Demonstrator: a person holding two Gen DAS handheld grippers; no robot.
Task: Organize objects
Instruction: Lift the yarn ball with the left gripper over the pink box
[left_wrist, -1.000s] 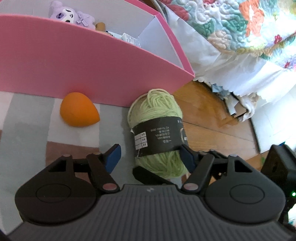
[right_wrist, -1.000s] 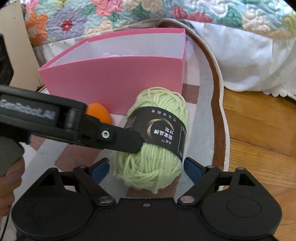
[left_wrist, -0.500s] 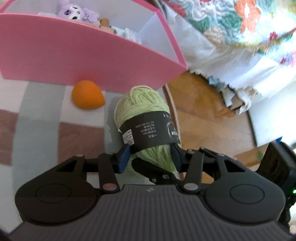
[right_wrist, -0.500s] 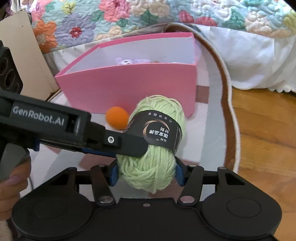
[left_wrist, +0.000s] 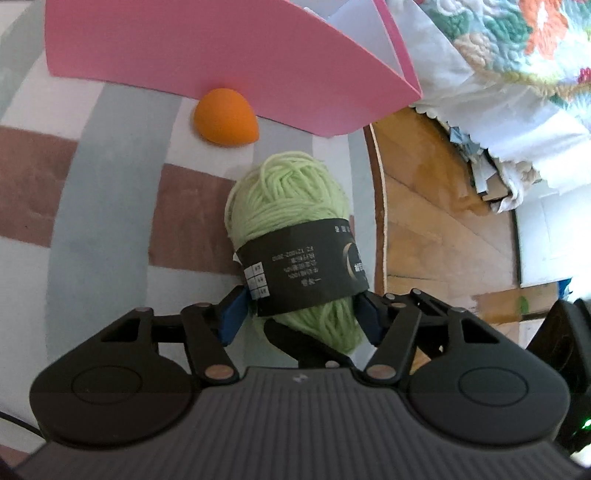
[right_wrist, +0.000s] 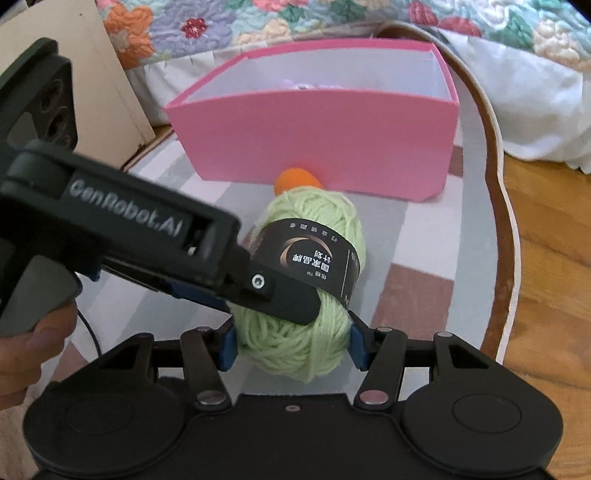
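A light green yarn ball (left_wrist: 288, 199) with a black paper band is held above the rug; it also shows in the right wrist view (right_wrist: 314, 218). My left gripper (left_wrist: 301, 319) is shut on its near end. My right gripper (right_wrist: 291, 349) is shut on the same ball from another side, and the left gripper's black arm (right_wrist: 155, 236) crosses its view. A pink open box (right_wrist: 317, 144) stands behind, also in the left wrist view (left_wrist: 221, 48). An orange egg-shaped sponge (left_wrist: 225, 118) lies against the box's front wall, partly hidden by the yarn in the right wrist view (right_wrist: 295, 179).
A checked grey, brown and white rug (left_wrist: 92, 206) lies under everything, its curved edge (right_wrist: 506, 236) meeting a wooden floor (left_wrist: 436, 229). A floral quilt with white skirt (right_wrist: 517, 92) hangs behind the box. A beige board (right_wrist: 122, 103) leans at the left.
Both grippers closed on the yarn ball and lifted it off the rug, away from the pink box. The orange sponge has stayed put.
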